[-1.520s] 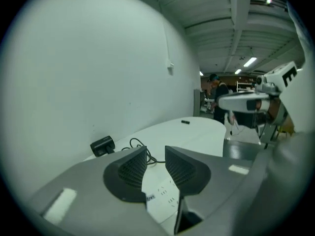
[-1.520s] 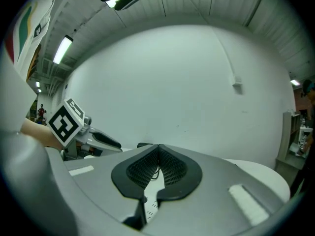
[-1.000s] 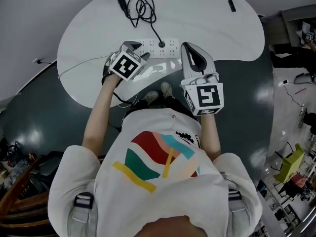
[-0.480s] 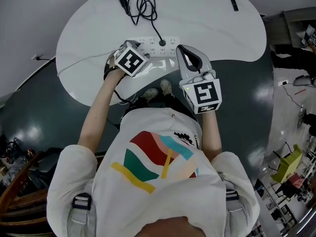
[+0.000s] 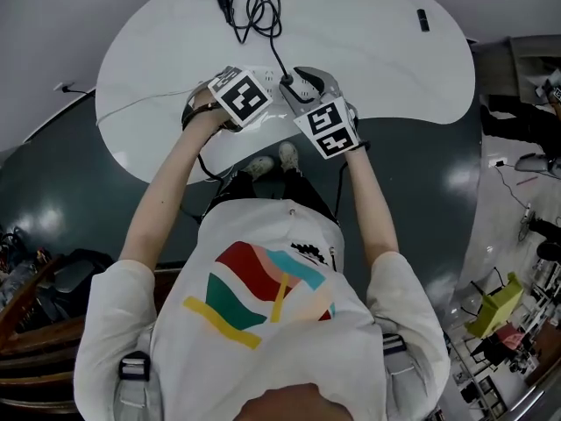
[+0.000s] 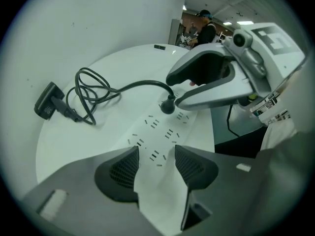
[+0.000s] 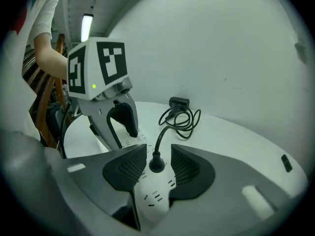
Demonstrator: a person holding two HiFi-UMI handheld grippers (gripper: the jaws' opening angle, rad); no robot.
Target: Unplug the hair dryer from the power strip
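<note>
The white power strip (image 6: 162, 127) lies near the front edge of the white table (image 5: 368, 51). A round black plug (image 7: 156, 164) stands in one of its sockets. Its cord (image 6: 91, 95) runs in a loose coil to the black hair dryer (image 6: 48, 100) at the table's far side. My right gripper (image 7: 153, 167) is low over the strip, jaws opening, with the plug between the pads and a gap on each side. My left gripper (image 6: 156, 166) points steeply down over the strip's other end, jaws opening, nothing pressed between them. In the head view both marker cubes hide most of the strip (image 5: 273, 75).
A small black object (image 5: 423, 20) lies at the table's far right. A thin white cable (image 5: 140, 103) leaves the strip to the left. A dark floor surrounds the table, with chairs and clutter at the right (image 5: 508, 296). A person (image 6: 204, 26) stands far behind.
My right gripper has come down and forward from above the table edge to the strip, now straddling the plug with its jaws apart. My left gripper has tipped down onto the strip.
</note>
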